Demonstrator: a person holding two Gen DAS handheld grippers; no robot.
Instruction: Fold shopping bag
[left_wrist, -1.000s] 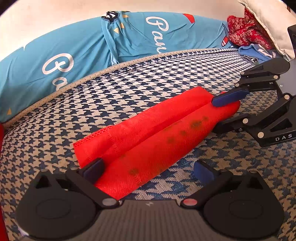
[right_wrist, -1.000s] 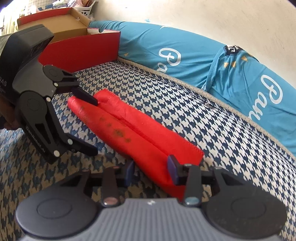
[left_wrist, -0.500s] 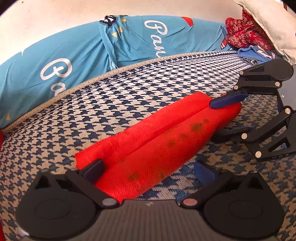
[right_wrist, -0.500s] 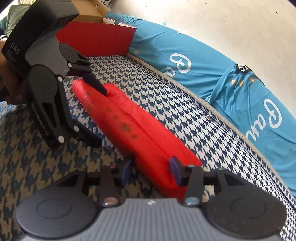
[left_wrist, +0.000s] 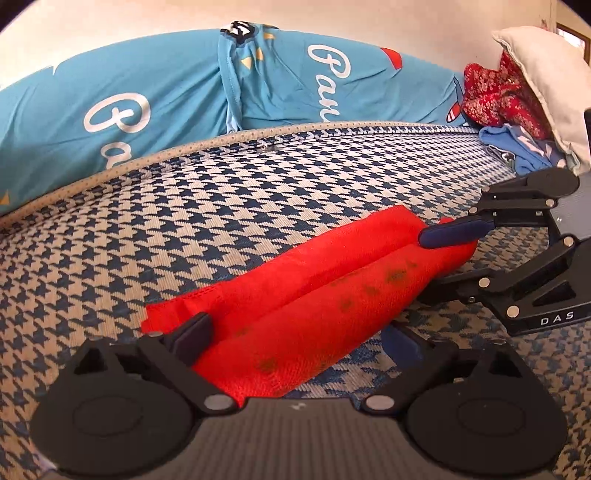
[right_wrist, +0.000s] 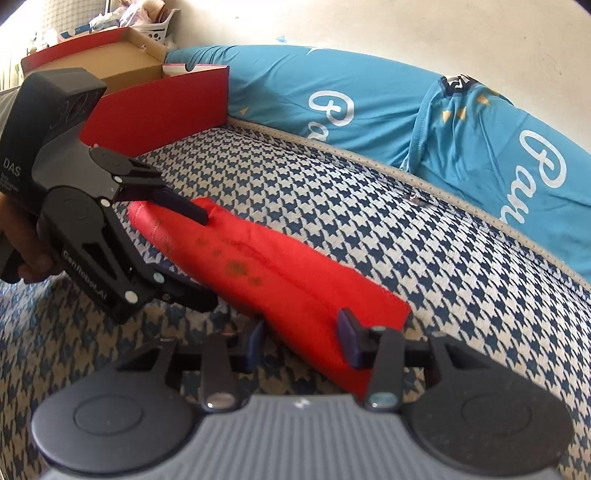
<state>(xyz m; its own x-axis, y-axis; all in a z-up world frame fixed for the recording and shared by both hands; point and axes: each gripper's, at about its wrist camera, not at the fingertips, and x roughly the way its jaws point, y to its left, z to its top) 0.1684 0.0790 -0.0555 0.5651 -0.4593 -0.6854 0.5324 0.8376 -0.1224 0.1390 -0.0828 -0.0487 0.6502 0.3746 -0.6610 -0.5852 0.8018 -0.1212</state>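
Nearest to you in the left wrist view: your left gripper (left_wrist: 295, 334) has its jaws wide apart, straddling the near end of the bag (left_wrist: 314, 306). The left pad touches or nearly touches the cloth; the right pad is clear of it, w/ bare bed (left_wrist: 258, 206) showing between. So nothing is clamped there.

In the right wrist view your right gripper (right_wrist: 303, 338) is likewise apart, w/ the bag's other end between its jaws. The cloth fills most of the gap, but no pinch shows; the pads look beside it, not biting. From the left view, one right jaw lies over the top of the far end and the other sits low beside it.

The bag lies between the two grippers on the bed, already down to a long narrow strip. It looks folded lengthwise, w/ a crease or seam running end to end and a thinner layer sticking out along the side past the jaws. The near layer looks puffy, not pressed flat.

Progress, as a judgement: lengthwise folding looks done, but it's still long. What's prob. left is bringing one end over to the other and flattening.

Beyond the bag: a blue cushion (left_wrist: 147, 110) along the wall, and a red box (right_wrist: 159, 114) behind your left gripper in the right view.
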